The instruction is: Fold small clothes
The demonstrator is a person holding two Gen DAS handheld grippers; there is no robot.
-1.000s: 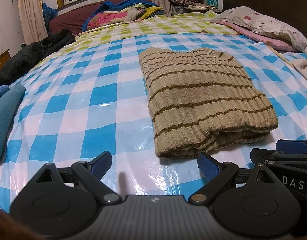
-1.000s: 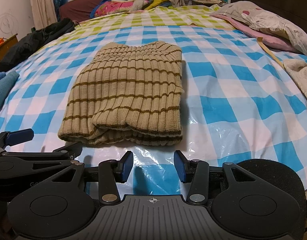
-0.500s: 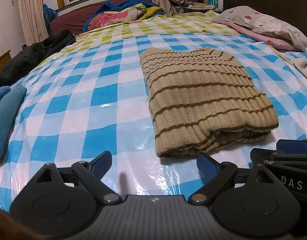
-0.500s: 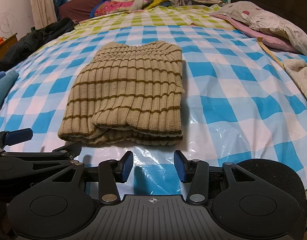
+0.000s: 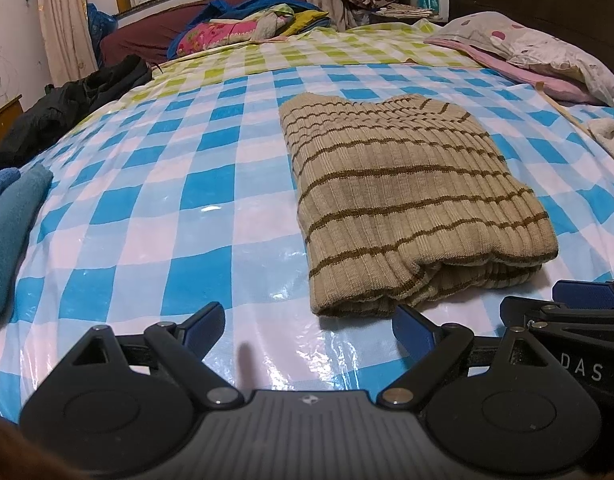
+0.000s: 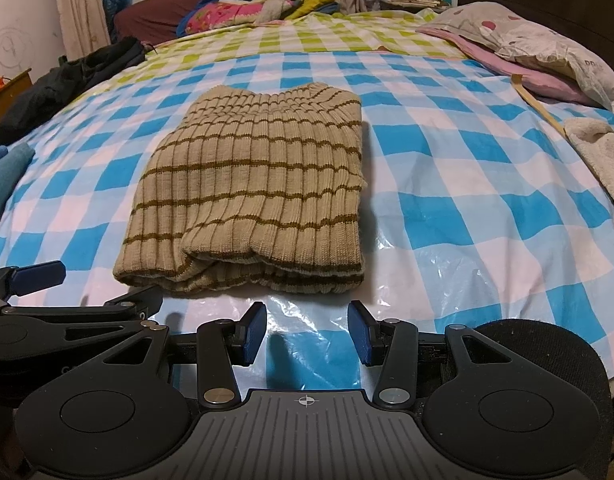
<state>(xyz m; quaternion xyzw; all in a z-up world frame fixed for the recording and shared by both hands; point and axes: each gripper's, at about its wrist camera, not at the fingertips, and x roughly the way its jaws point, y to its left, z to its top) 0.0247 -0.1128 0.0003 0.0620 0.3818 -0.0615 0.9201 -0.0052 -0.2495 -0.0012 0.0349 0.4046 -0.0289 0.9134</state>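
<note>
Striped knit sweater (image 6: 251,200) lies folded into a compact block, centre of the right wrist view and right of centre in the left wrist view, flat on the blue-check plastic sheet (image 5: 155,208). Both tools hang just short of its near edge, touching nothing: left gripper (image 5: 307,326) spread wide with nothing between the blue pads, right gripper (image 6: 305,334) parted a bit narrower, also empty. Fold looks done — the step in hand is probably checking or clearing it. If moving it, pinch the thick near fold at both corners so the layers lift together; the sheet is slick and crinkly, so avoid snagging the plastic — take knit only.
</note>
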